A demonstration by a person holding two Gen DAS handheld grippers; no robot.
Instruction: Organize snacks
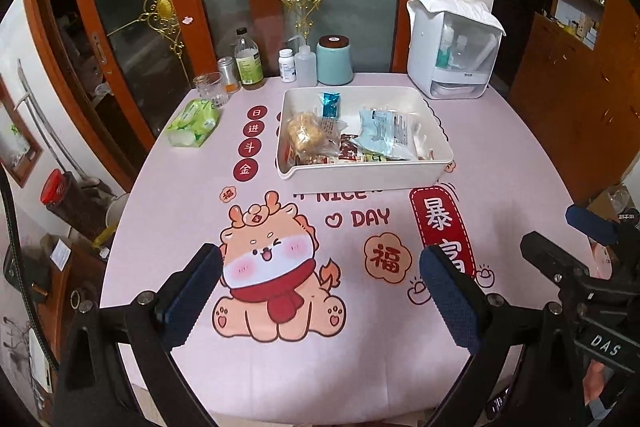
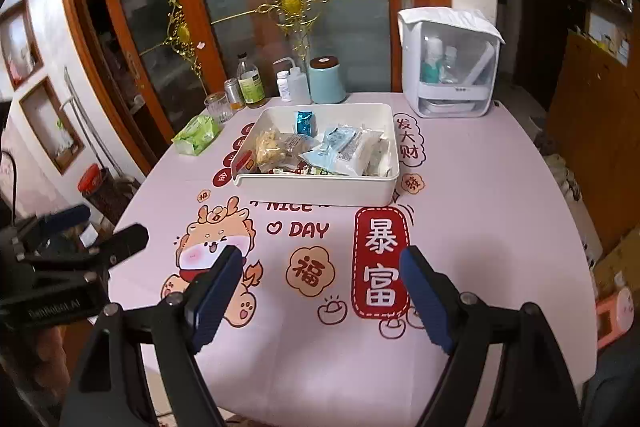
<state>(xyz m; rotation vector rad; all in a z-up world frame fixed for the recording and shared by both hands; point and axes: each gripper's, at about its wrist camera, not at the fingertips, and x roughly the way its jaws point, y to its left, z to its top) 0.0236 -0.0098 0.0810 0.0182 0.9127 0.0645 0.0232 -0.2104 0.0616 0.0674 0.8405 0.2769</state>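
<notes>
I hold both grippers, left (image 1: 320, 291) and right (image 2: 320, 291), jaws apart and empty, above the worktop's (image 1: 280, 367) near edge, the snack tray (image 1: 366, 179) toward its far edge.

The left gripper (image 1: 320, 267) pointed steeply downward and forward, its two black arms spread wide and its blue-padded fingers (image 1: 192, 291) well apart, with nothing between them. The right gripper (image 2: 320, 269) took much the same pose, angled down, its jaws wide and empty, its blue pads (image 2: 424, 295) facing each other across a broad gap. The two tools were held side by side: in the left wrist view the right gripper appeared at the right edge, and in the right wrist view the left gripper appeared at the left edge. Neither gripper touched anything.
</notes>
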